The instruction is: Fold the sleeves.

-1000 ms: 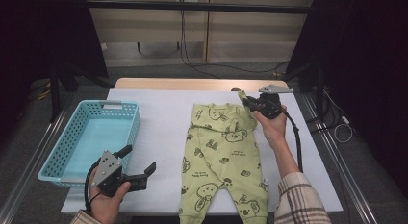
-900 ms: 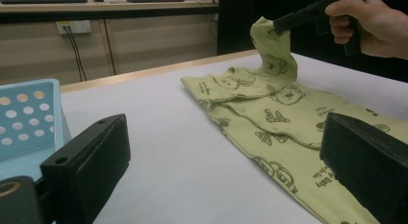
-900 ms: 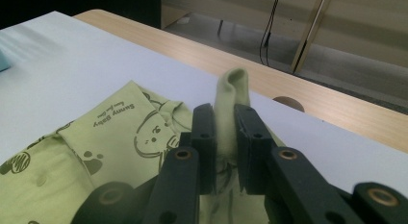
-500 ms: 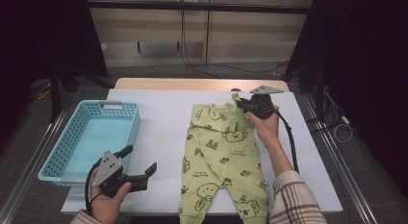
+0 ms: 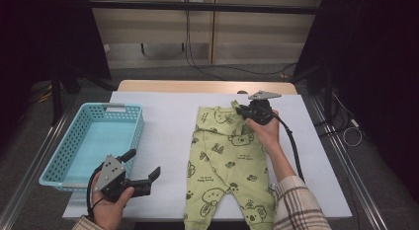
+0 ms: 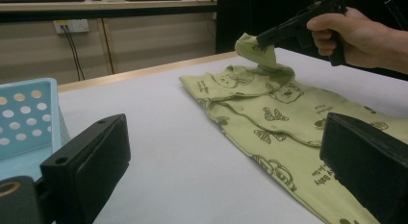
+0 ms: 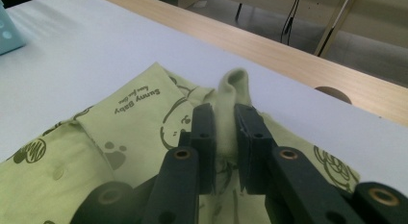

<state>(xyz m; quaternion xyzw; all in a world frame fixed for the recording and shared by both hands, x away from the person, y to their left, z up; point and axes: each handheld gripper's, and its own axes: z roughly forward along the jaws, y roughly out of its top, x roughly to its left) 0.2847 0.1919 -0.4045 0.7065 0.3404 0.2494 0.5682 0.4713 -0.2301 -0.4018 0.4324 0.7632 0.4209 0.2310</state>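
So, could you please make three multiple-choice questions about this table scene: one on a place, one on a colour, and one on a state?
1. Where does the basket stand, seen from the high view?
A. left of the baby garment
B. right of it
C. on top of it

2. What colour is the baby garment?
A. red
B. light green with animal prints
C. plain white

3. What is the right gripper doing?
A. hanging open above the basket
B. lying on the floor
C. pinching a fold of the garment

Answers:
1 A: the basket is at the table's left side, the garment in the middle.
2 B: the cloth is green with bear-like prints.
3 C: the right gripper view shows green cloth squeezed between its jaws.
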